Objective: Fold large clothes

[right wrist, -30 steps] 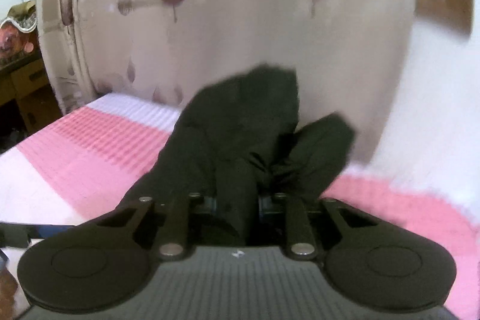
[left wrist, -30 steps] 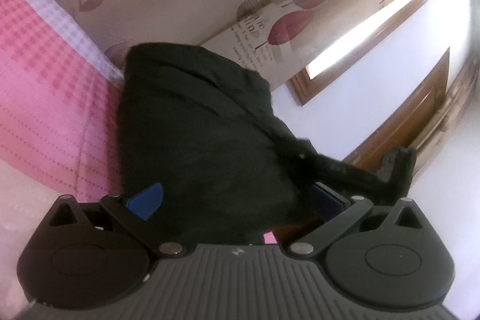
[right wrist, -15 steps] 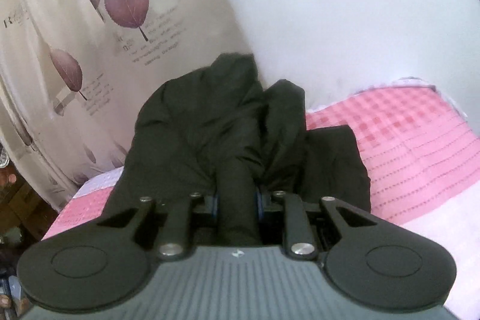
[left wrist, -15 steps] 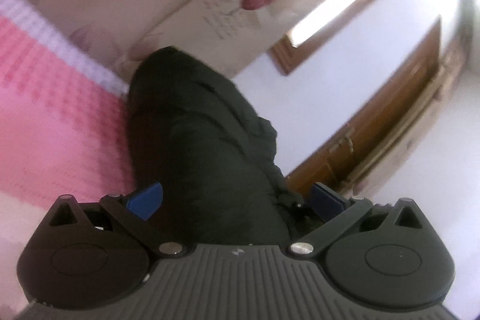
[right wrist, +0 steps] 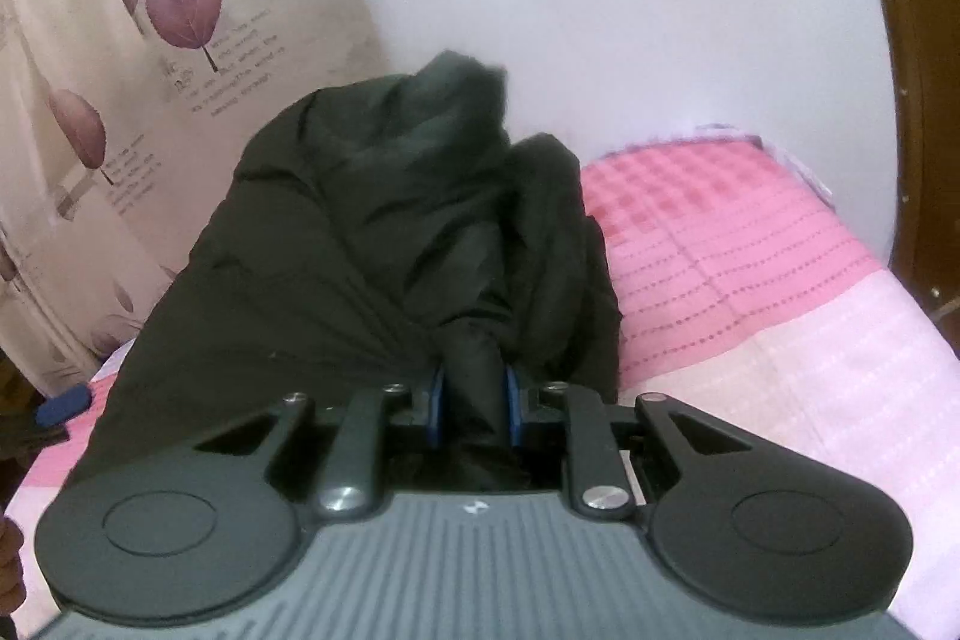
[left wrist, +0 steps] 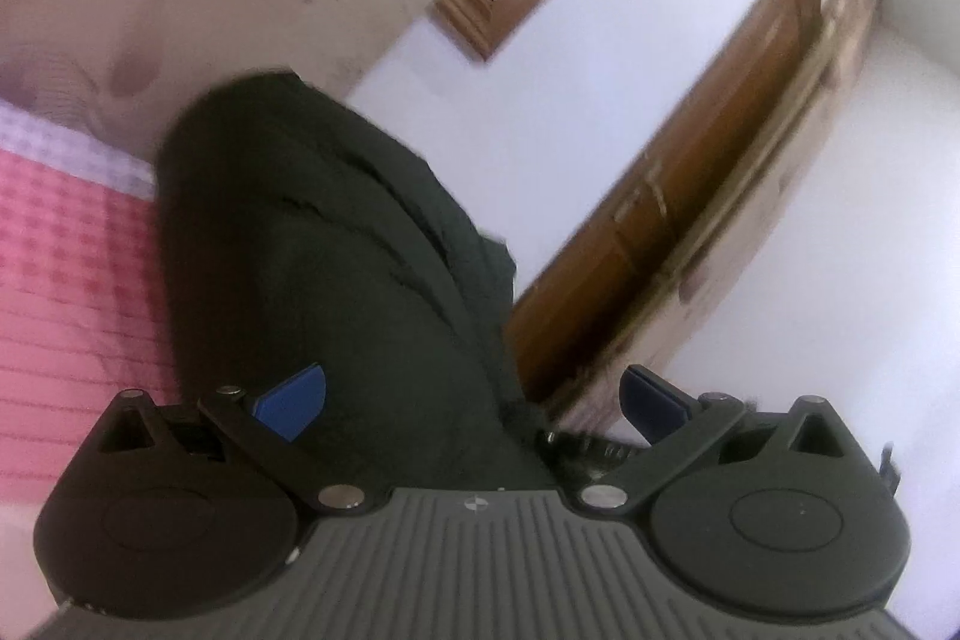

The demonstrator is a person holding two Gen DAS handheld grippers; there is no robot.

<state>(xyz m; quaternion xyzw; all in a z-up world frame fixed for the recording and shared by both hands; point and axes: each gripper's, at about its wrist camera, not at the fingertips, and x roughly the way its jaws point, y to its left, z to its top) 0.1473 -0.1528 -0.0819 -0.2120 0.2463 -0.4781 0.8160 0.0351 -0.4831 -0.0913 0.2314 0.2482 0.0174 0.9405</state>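
A large black garment (left wrist: 312, 244) hangs bunched in the air over a pink bed. In the left wrist view it fills the middle, and my left gripper (left wrist: 474, 400) is open, its blue pads (left wrist: 294, 397) wide apart with cloth lying between them. In the right wrist view the same black garment (right wrist: 360, 232) rises in front, and my right gripper (right wrist: 471, 400) is shut on a thick fold of it, held up above the bed.
The pink checked bedspread (right wrist: 720, 268) lies below and to the right. A leaf-print curtain (right wrist: 120, 70) hangs behind. A wooden door (left wrist: 690, 196) and white wall stand to the right of the bed.
Both grippers swung with the garment: the left view turned from curtain toward the door, and the right view turned from curtain toward the wall and bed. The right grip stayed shut on the cloth.
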